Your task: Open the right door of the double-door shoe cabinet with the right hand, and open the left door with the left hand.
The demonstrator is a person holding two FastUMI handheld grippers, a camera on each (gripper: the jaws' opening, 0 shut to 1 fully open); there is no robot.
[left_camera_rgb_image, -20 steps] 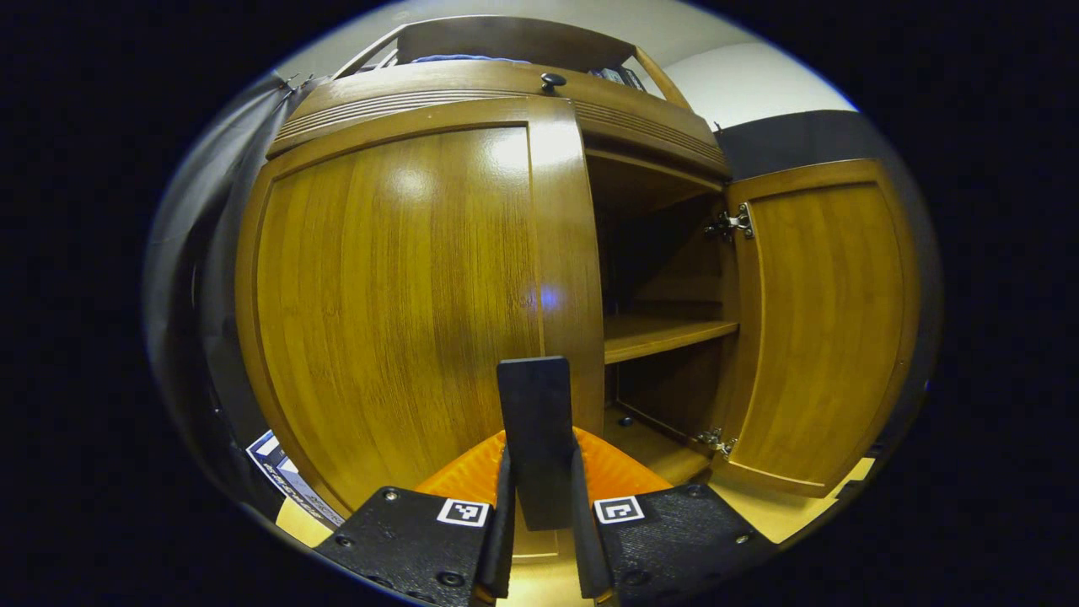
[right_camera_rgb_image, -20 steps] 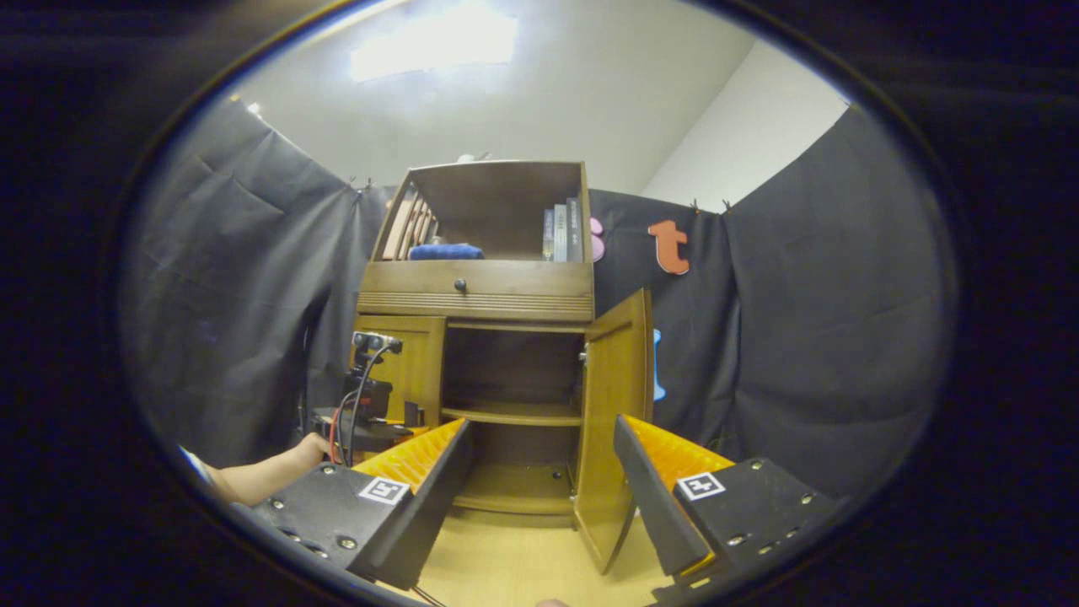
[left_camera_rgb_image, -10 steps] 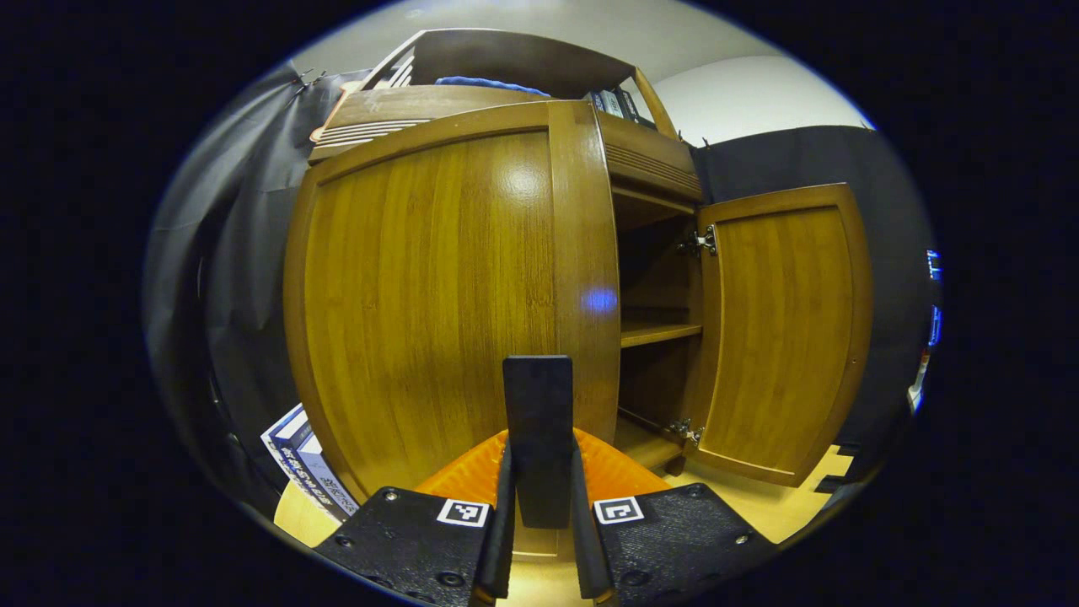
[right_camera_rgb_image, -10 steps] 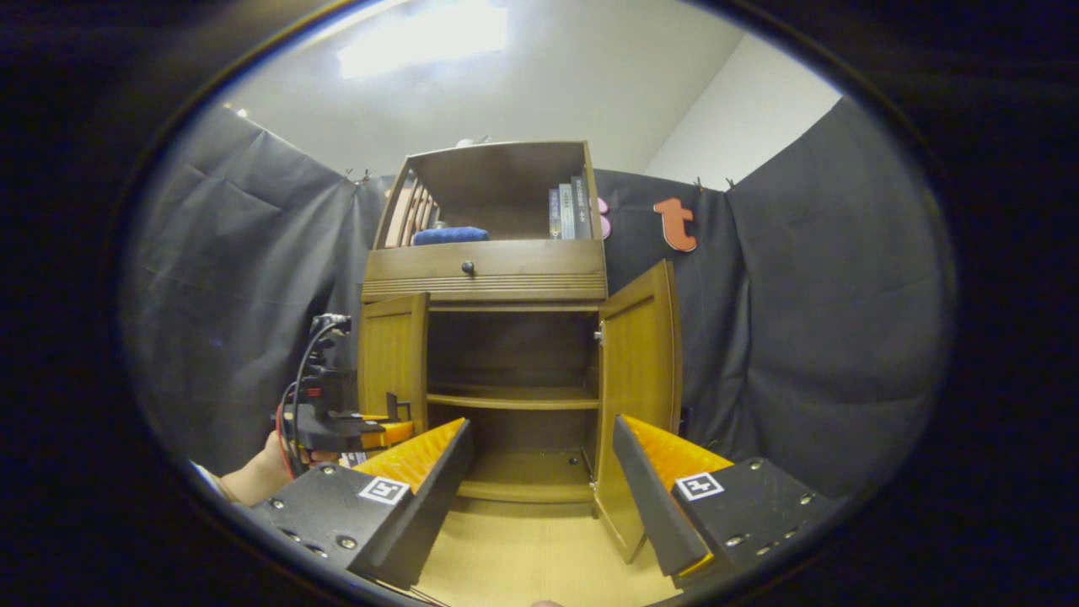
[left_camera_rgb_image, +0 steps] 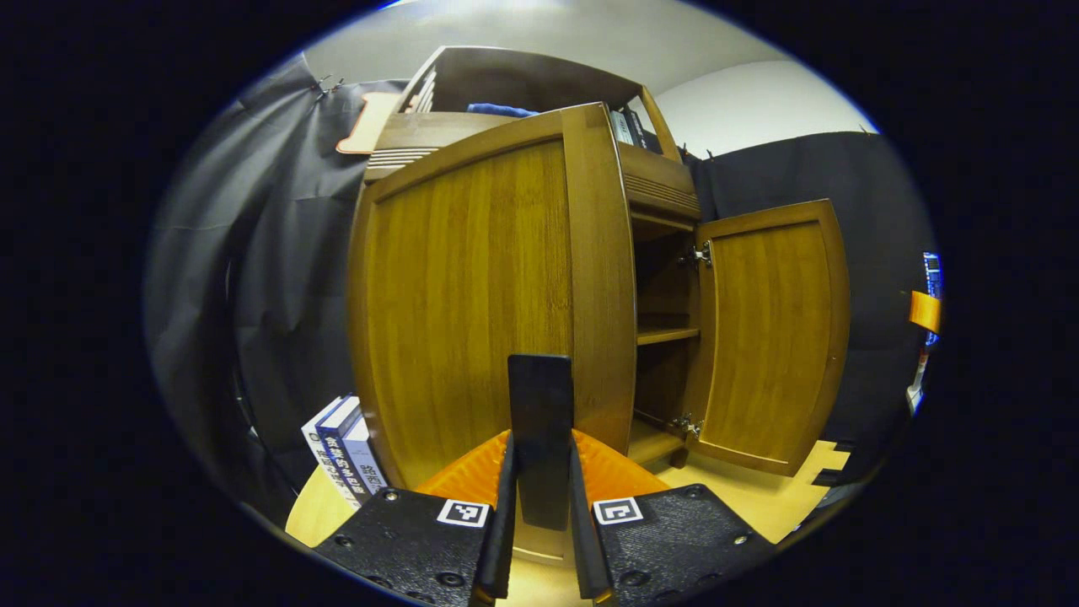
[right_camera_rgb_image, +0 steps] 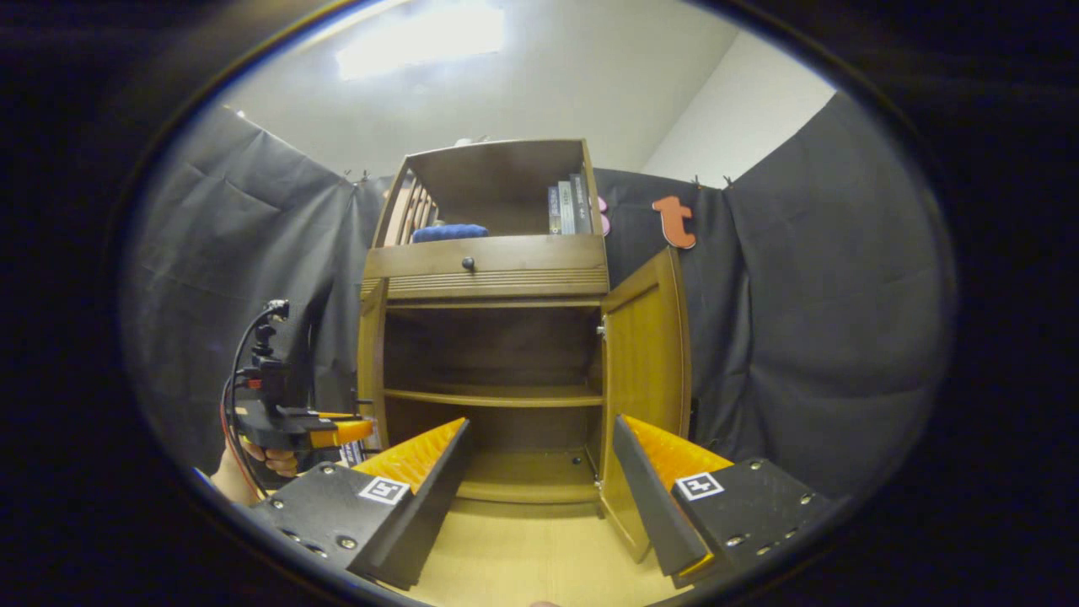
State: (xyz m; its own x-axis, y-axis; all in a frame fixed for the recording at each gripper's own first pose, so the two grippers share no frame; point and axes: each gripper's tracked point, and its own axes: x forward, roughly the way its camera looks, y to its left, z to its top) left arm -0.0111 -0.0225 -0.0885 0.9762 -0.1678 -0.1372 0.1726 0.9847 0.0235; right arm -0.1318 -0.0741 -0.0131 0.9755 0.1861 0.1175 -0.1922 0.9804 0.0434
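Cabinet w/ both doors open.

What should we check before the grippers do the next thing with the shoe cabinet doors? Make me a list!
1. Right door swung open: ok.
2. Left door swung out from the cabinet: ok.
3. Left gripper shut on the dark handle: ok.
4. Right gripper open, holding nothing: ok.
5. Books on the floor out of the left door's way: cannot tell.
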